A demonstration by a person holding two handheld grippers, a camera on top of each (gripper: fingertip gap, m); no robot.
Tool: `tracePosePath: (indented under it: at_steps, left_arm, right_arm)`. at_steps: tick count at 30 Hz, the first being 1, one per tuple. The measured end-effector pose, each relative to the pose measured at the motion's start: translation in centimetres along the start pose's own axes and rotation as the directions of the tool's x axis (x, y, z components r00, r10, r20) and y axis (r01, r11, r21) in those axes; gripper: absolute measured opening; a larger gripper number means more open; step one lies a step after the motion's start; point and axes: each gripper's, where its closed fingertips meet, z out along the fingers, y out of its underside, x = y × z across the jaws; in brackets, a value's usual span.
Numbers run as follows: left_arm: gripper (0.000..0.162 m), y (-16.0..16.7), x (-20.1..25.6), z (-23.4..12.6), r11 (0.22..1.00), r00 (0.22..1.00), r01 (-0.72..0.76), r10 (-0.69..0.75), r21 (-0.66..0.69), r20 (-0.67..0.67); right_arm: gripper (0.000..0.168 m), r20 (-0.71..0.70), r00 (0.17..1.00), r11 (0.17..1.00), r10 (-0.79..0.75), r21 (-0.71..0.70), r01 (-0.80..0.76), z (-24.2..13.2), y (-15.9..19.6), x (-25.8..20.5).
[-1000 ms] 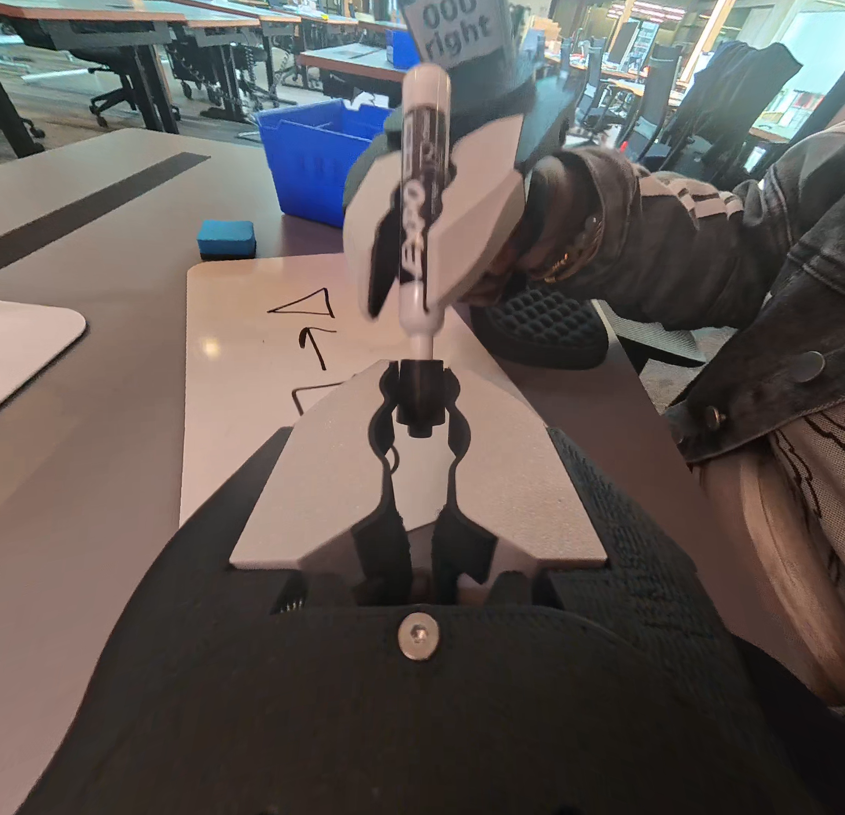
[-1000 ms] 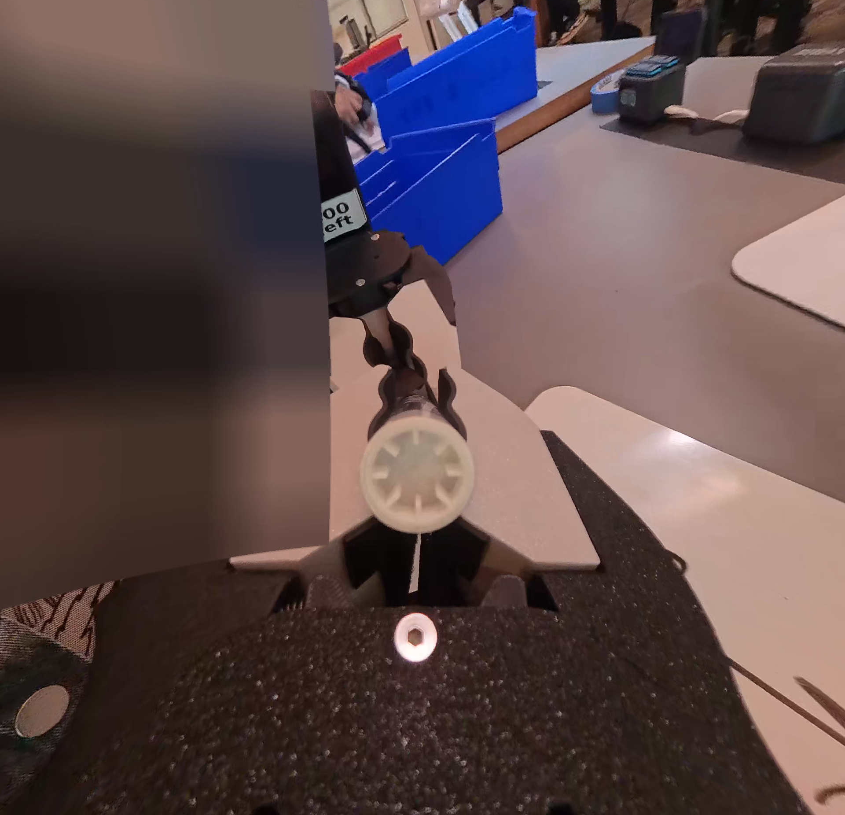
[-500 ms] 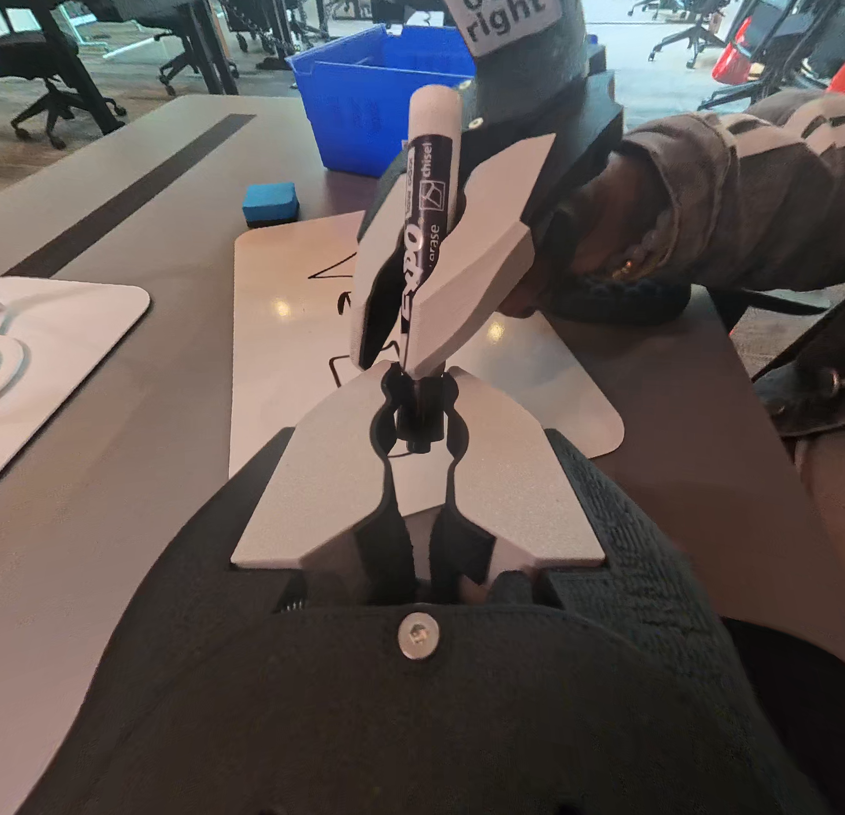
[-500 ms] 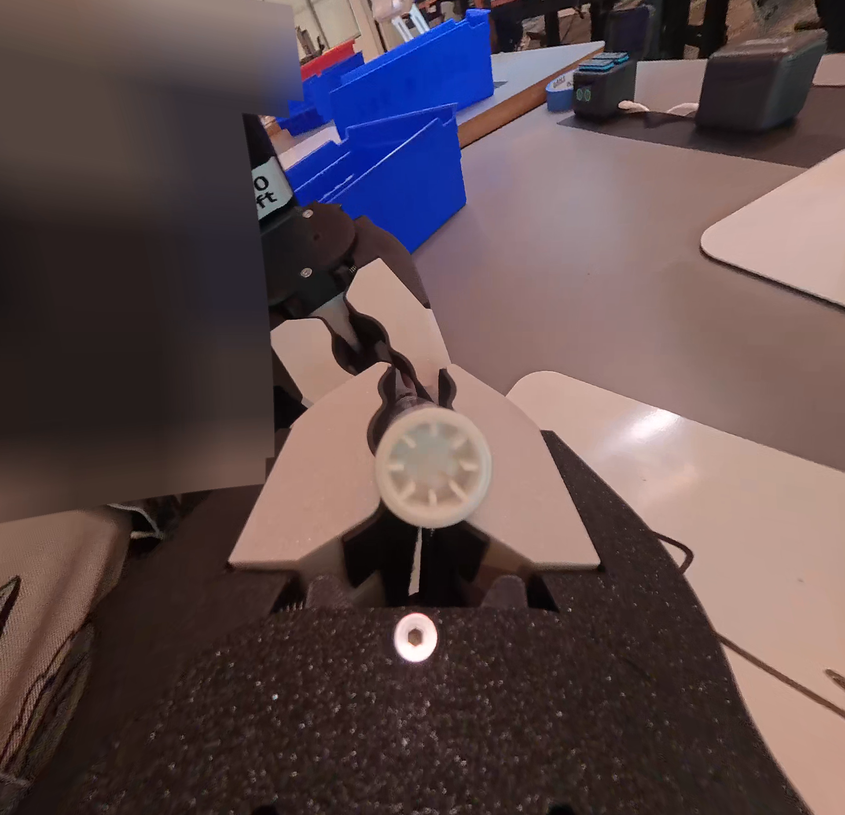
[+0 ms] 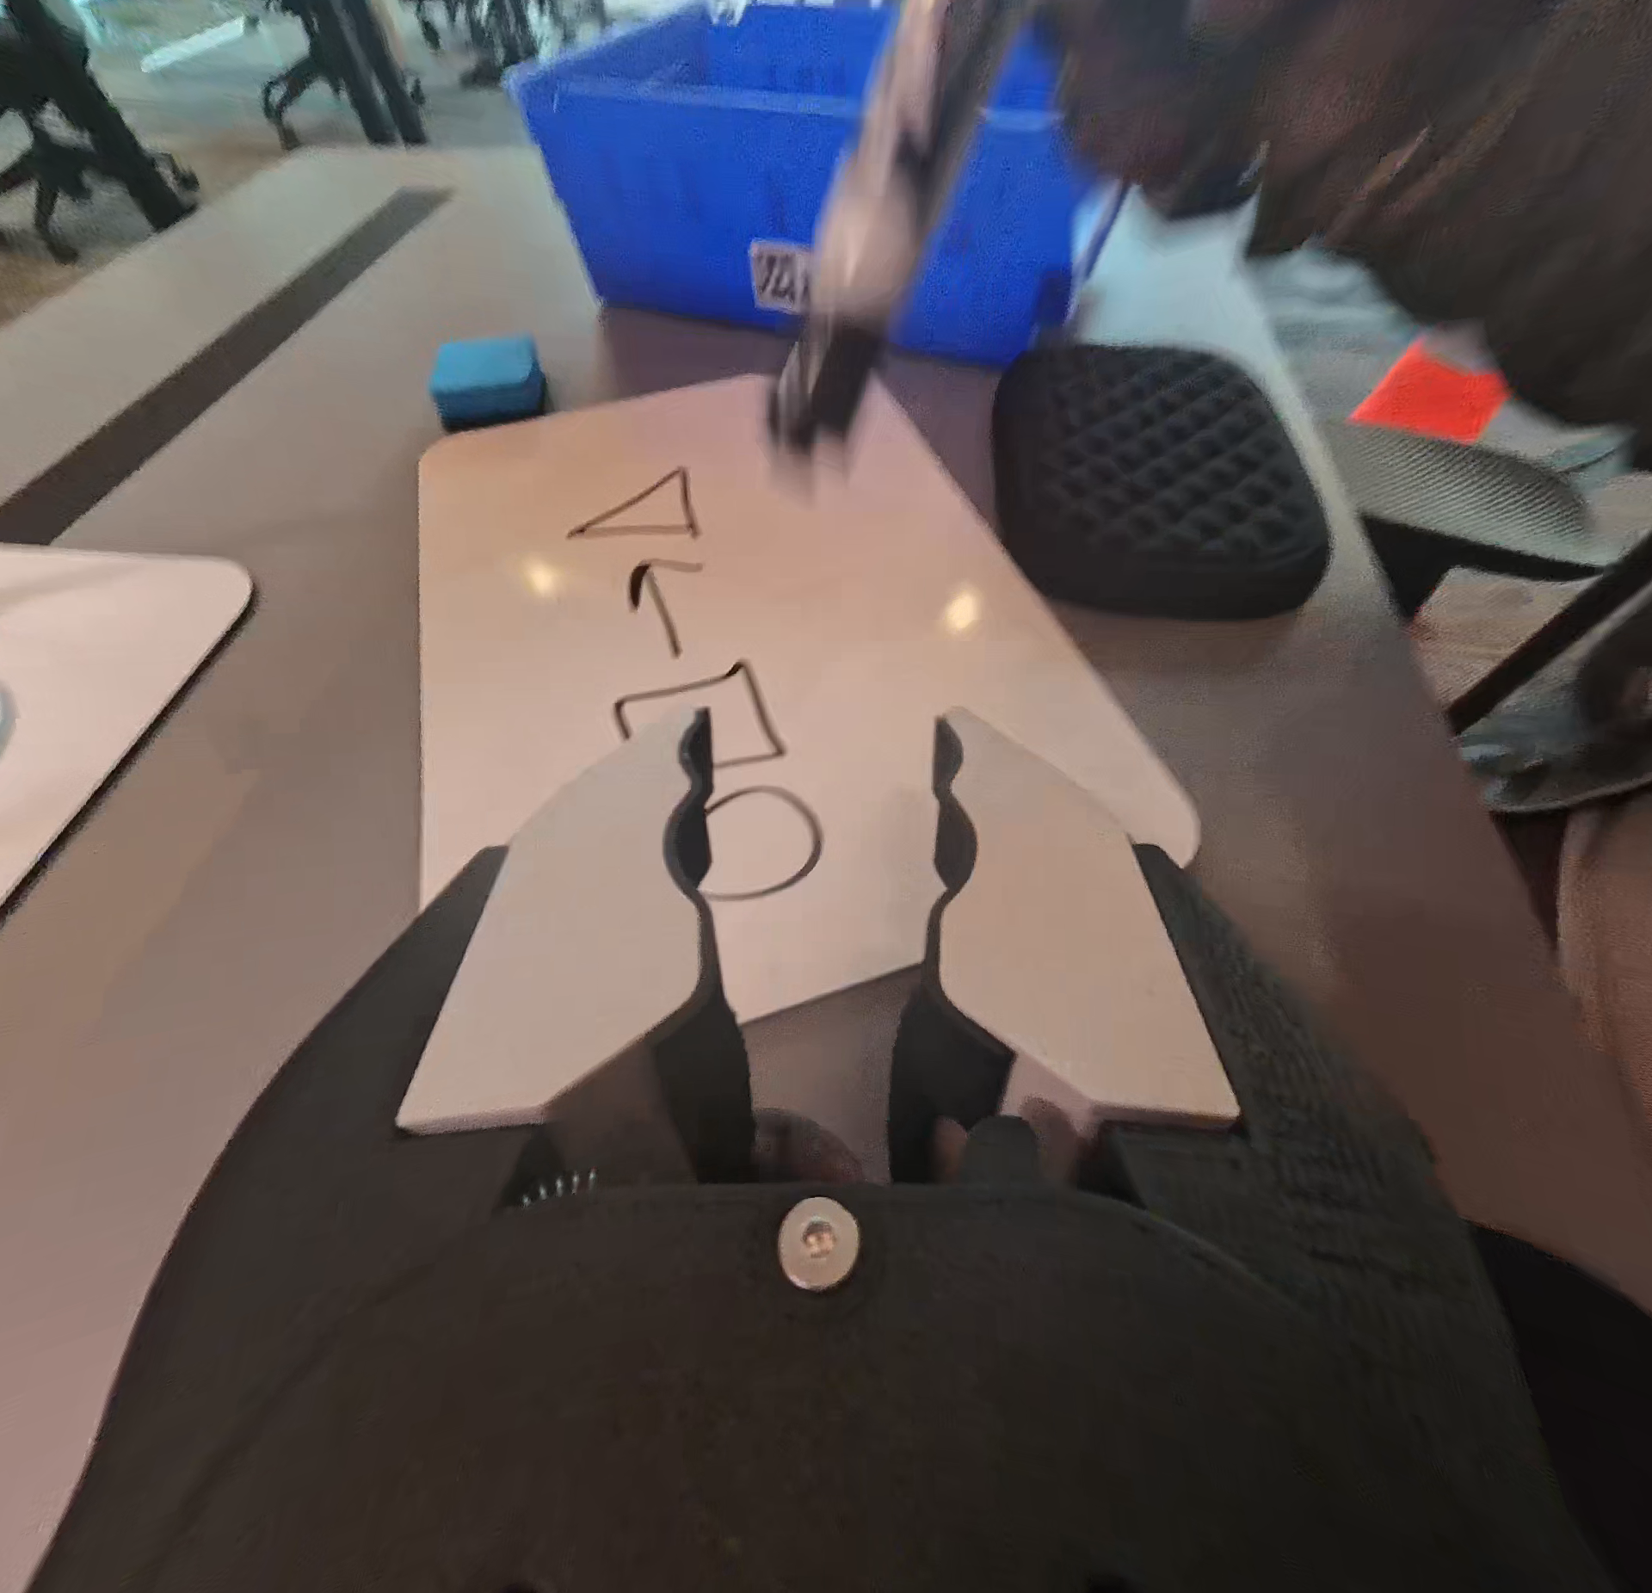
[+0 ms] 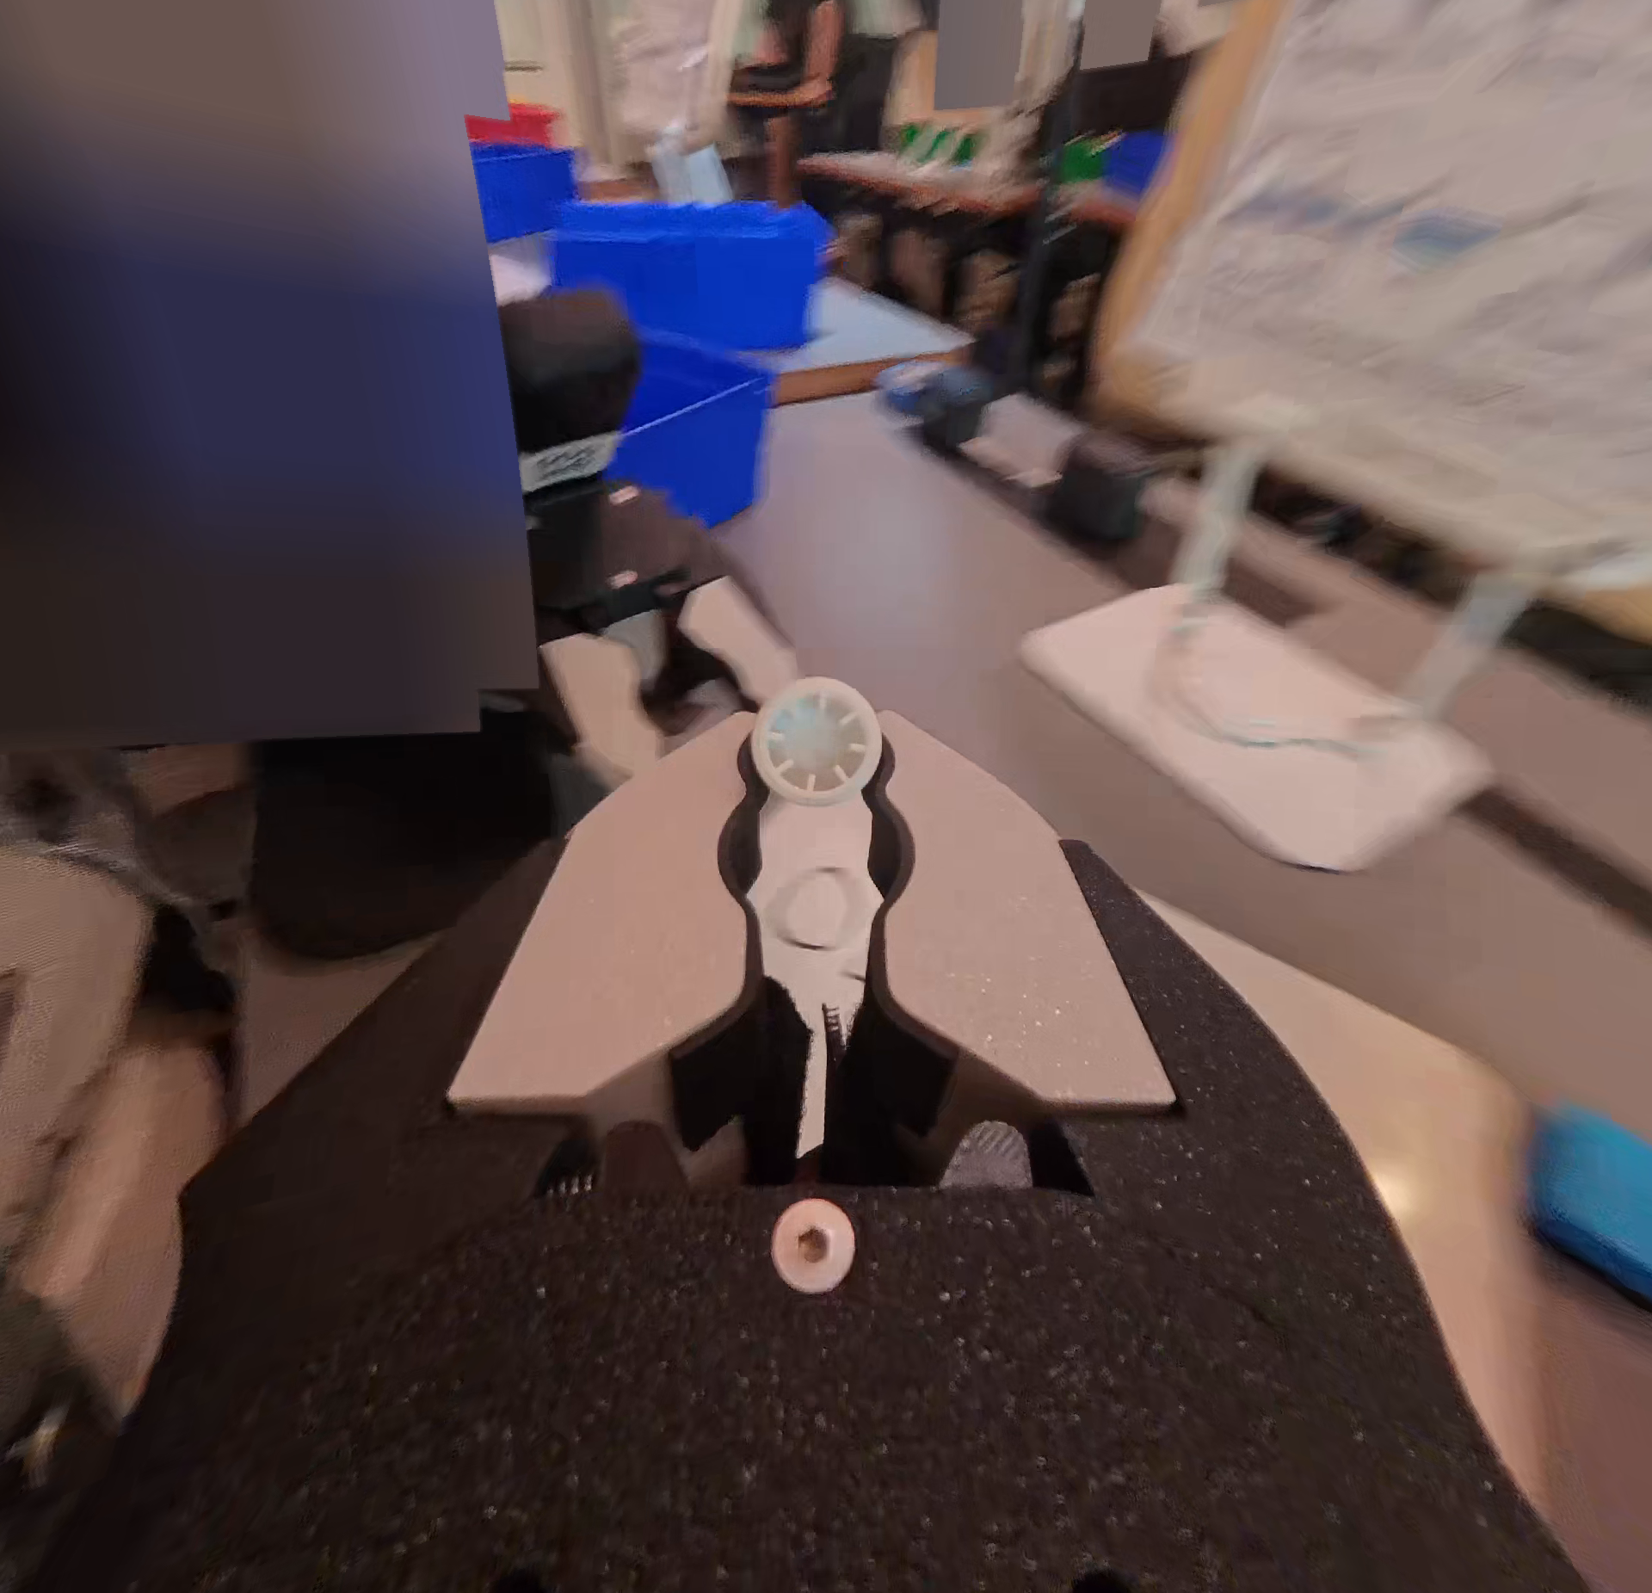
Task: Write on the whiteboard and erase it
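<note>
The whiteboard lies flat on the table and bears a drawn triangle, arrow, square and circle. My left gripper is open and empty, low over the board's near end. My right gripper is shut on the marker, whose white back end faces the camera. In the left wrist view the marker is blurred, raised over the board's far edge, with a black end pointing down. The blue eraser sits on the table at the board's far left corner. It also shows in the right wrist view.
A blue bin stands behind the board. A black chair armrest lies at the board's right. A second white board lies to the left. A sleeved arm holds the right gripper.
My left gripper, shut on the black end of the marker before, has opened and let go. My right gripper has lifted the marker up and away toward the board's far edge.
</note>
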Motion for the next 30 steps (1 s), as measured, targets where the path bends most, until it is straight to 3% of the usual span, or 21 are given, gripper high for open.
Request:
tracePosePath:
  at_steps: [1,3,5,8,10,13,16,19,21,22,25,27,30]
  left_arm:
    - [0.049,0.7,-0.6,0.1,0.999,0.999,-0.005,0.006,-0.034,0.034]
    - [0.049,1.6,-1.5,0.3,0.998,0.996,-0.008,0.014,-0.061,0.092]
    - [0.049,2.2,-2.0,0.6,0.996,0.994,0.008,0.002,-0.087,0.113]
    - [0.048,2.6,-2.4,0.5,0.994,0.992,0.018,-0.003,-0.112,0.130]
    - [0.046,2.8,-3.0,0.4,0.992,0.987,0.011,0.009,-0.124,0.161]
    - [0.044,3.4,-4.0,0.1,0.986,0.978,0.011,0.025,-0.166,0.209]
    - [0.043,4.5,-5.0,-0.6,0.975,0.967,0.018,0.040,-0.223,0.252]
    - [0.042,4.9,-5.7,-1.2,0.974,0.962,0.046,0.017,-0.223,0.273]
    - [0.042,5.0,-6.0,-1.4,0.974,0.961,0.063,0.000,-0.217,0.276]
    - [0.042,5.0,-6.1,-1.4,0.975,0.959,0.062,0.001,-0.212,0.285]
    - [0.039,4.9,-6.0,-1.4,0.980,0.957,0.056,0.001,-0.188,0.291]
    - [0.037,5.0,-5.8,-1.3,0.980,0.960,0.072,-0.017,-0.187,0.280]
    - [0.032,5.2,-5.8,-1.4,0.980,0.960,0.096,-0.044,-0.176,0.277]
  right_arm:
    - [0.020,-0.155,0.986,0.998,-0.053,0.019,0.057,-3.2,-1.3,2.4]
    - [0.020,-0.490,0.857,0.985,-0.157,-0.016,0.171,-10.9,-2.7,7.9]
    - [0.020,-0.661,0.726,0.982,-0.187,-0.137,0.128,-17.4,-0.1,12.6]
    - [0.020,-0.670,0.742,0.969,-0.004,-0.185,-0.162,-20.6,7.6,16.7]
    - [0.020,-0.678,0.735,0.955,0.027,-0.201,-0.220,-21.0,10.9,18.4]
    - [0.021,-0.668,0.738,0.948,0.091,-0.168,-0.268,-20.5,13.5,19.5]
    - [0.021,-0.672,0.740,0.931,-0.001,-0.270,-0.244,-20.6,15.4,19.4]
    - [0.026,-0.635,0.772,0.870,0.014,-0.373,-0.322,-20.8,16.9,18.0]
    - [0.062,-0.630,0.773,0.893,0.071,-0.305,-0.330,-20.8,14.9,17.7]
    - [0.069,-0.623,0.773,0.921,0.125,-0.217,-0.324,-20.5,12.7,17.6]
    - [0.071,-0.595,0.774,0.973,0.217,0.069,-0.220,-18.4,3.8,16.8]
    - [0.072,-0.556,0.801,0.974,0.222,0.166,-0.155,-15.0,-0.9,15.6]
    - [0.073,-0.410,0.870,0.962,0.274,0.134,-0.239,-6.5,-1.7,14.8]
